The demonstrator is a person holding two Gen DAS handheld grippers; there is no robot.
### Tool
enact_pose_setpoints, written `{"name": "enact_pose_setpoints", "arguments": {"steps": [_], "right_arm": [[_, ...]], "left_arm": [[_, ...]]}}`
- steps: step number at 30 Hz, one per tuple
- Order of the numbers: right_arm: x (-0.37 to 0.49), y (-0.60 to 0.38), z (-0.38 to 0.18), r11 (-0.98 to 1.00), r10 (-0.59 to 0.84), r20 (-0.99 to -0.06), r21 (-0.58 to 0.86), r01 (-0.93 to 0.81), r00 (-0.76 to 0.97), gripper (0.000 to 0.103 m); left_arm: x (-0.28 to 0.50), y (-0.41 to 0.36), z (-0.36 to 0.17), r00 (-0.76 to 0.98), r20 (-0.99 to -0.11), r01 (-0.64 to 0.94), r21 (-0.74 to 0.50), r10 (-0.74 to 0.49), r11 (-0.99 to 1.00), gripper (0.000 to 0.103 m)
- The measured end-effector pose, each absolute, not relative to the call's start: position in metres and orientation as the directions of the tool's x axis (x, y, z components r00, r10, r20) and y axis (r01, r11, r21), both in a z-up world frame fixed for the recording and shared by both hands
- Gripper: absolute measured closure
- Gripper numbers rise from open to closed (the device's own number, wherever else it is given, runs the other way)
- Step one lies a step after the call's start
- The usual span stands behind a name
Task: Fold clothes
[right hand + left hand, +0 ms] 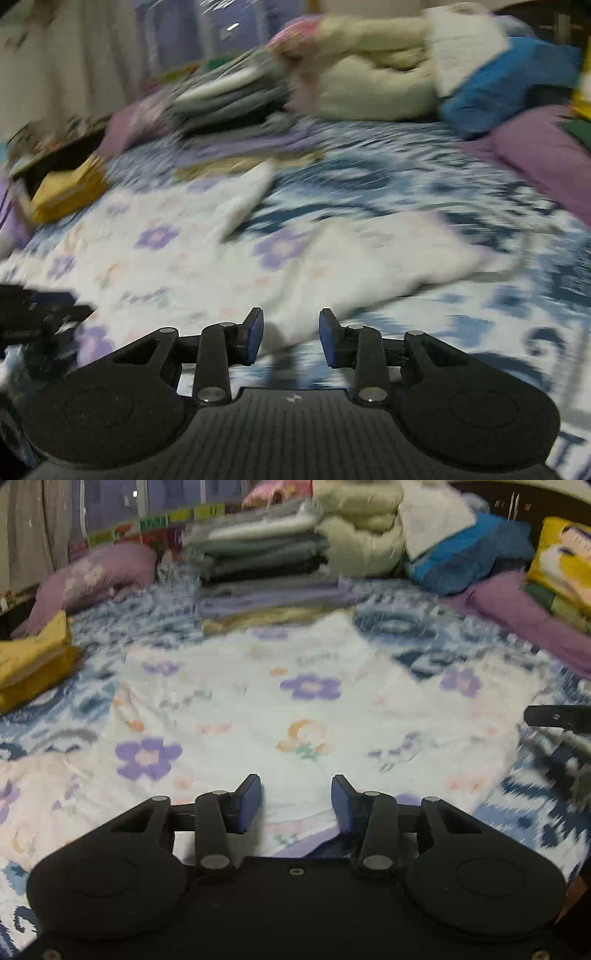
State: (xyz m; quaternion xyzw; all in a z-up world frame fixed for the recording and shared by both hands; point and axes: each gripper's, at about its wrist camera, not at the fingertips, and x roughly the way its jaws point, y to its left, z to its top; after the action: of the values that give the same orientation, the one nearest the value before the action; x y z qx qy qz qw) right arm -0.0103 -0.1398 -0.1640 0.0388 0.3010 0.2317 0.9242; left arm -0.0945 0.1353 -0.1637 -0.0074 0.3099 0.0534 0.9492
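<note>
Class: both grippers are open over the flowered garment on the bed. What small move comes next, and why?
Probably lower the left hand-held gripper onto the near hem of the flowered garment and close: its jaws stand open, empty, right above that edge.

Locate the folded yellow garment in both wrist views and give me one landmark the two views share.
Left wrist view: the folded yellow garment lies at the far left edge, on the blue patterned bedspread, left of the white floral cloth.
Right wrist view: it sits at upper left, blurred, beyond the floral cloth's far left corner.
Shared landmark: the stack of folded grey clothes at the back of the bed.
</note>
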Motion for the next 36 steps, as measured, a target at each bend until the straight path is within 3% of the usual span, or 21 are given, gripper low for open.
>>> {"name": "enact_pose_setpoints", "arguments": {"steps": [6, 8, 10, 11, 12, 15, 18, 20, 23, 26, 30, 36], "right_arm": [[0.037, -0.185, -0.178, 0.846, 0.435, -0.506, 0.512, -0.147, 0.745, 0.047], [0.059, -0.193, -0.187, 0.818, 0.417, -0.515, 0.571, -0.062, 0.749, 0.045], [0.074, -0.197, -0.195, 0.802, 0.404, -0.523, 0.597, -0.016, 0.751, 0.05], [0.077, -0.197, -0.197, 0.802, 0.402, -0.522, 0.597, -0.014, 0.753, 0.065], [0.079, -0.197, -0.197, 0.807, 0.402, -0.523, 0.59, -0.021, 0.752, 0.09], [0.075, -0.201, -0.183, 0.842, 0.364, -0.482, 0.537, -0.059, 0.797, 0.094], [0.082, -0.203, -0.186, 0.895, 0.33, -0.553, 0.44, -0.069, 0.765, 0.088], [0.084, -0.209, -0.194, 0.884, 0.336, -0.567, 0.466, -0.044, 0.752, 0.087], [0.075, -0.217, -0.185, 0.915, 0.225, -0.554, 0.403, 0.022, 0.801, 0.064], [0.066, -0.222, -0.178, 0.917, 0.191, -0.51, 0.398, 0.033, 0.838, 0.064], [0.056, -0.195, -0.169, 0.896, 0.385, -0.429, 0.385, -0.22, 0.817, 0.064], [0.042, -0.151, -0.18, 0.926, 0.375, -0.538, 0.18, -0.332, 0.755, 0.07]], "left_arm": [[-0.092, 0.117, -0.171, 0.813, -0.581, -0.063, 0.001, 0.052, 0.998, 0.062], [-0.09, 0.116, -0.177, 0.807, -0.587, -0.063, 0.028, 0.067, 0.998, 0.058], [-0.09, 0.117, -0.181, 0.806, -0.588, -0.061, 0.044, 0.075, 0.997, 0.053], [-0.089, 0.121, -0.181, 0.803, -0.591, -0.066, 0.028, 0.069, 0.997, 0.05], [-0.089, 0.125, -0.182, 0.801, -0.595, -0.07, 0.011, 0.063, 0.997, 0.049], [-0.088, 0.135, -0.182, 0.793, -0.607, -0.076, -0.038, 0.037, 0.996, 0.047], [-0.087, 0.134, -0.183, 0.79, -0.612, -0.074, -0.034, 0.038, 0.997, 0.047], [-0.087, 0.133, -0.183, 0.79, -0.612, -0.067, -0.023, 0.039, 0.997, 0.047], [-0.088, 0.135, -0.183, 0.788, -0.615, -0.065, -0.031, 0.032, 0.997, 0.047], [-0.089, 0.134, -0.183, 0.787, -0.616, -0.066, -0.026, 0.036, 0.998, 0.046], [-0.089, 0.134, -0.183, 0.786, -0.617, -0.07, -0.031, 0.036, 0.997, 0.046], [-0.09, 0.136, -0.18, 0.786, -0.618, -0.072, -0.038, 0.033, 0.997, 0.046]]}}
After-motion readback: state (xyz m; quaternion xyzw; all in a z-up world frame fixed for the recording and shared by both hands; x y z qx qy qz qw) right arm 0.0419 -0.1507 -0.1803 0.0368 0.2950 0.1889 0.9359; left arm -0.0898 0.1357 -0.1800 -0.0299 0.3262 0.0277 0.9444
